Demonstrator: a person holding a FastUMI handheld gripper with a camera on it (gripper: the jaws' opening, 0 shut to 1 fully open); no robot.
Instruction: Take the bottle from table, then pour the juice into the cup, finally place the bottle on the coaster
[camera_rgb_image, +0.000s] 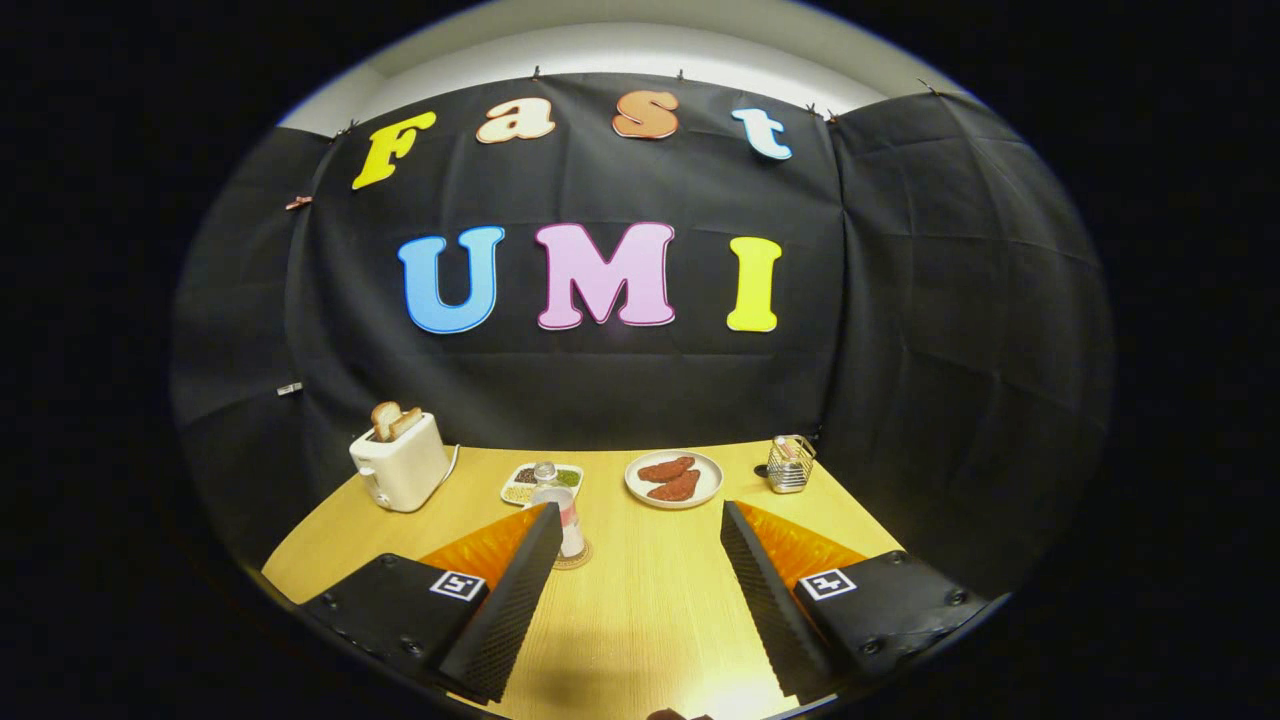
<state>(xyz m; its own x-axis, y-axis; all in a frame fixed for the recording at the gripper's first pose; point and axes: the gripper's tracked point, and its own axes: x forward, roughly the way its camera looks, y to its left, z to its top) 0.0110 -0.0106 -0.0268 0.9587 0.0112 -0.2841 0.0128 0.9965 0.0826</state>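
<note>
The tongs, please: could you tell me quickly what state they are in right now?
Tongs: open, holding nothing; the bottle stands on the coaster just beyond the left finger.

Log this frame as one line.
gripper: open, empty | bottle: upright on coaster, beside left finger | cup: not identified | table: toaster, plate, tray

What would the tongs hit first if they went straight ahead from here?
Probably the plate of food at the table's far side; the open tongs hold nothing, and the bottle stands just off that line, by one finger. Depth is uncertain.
</note>
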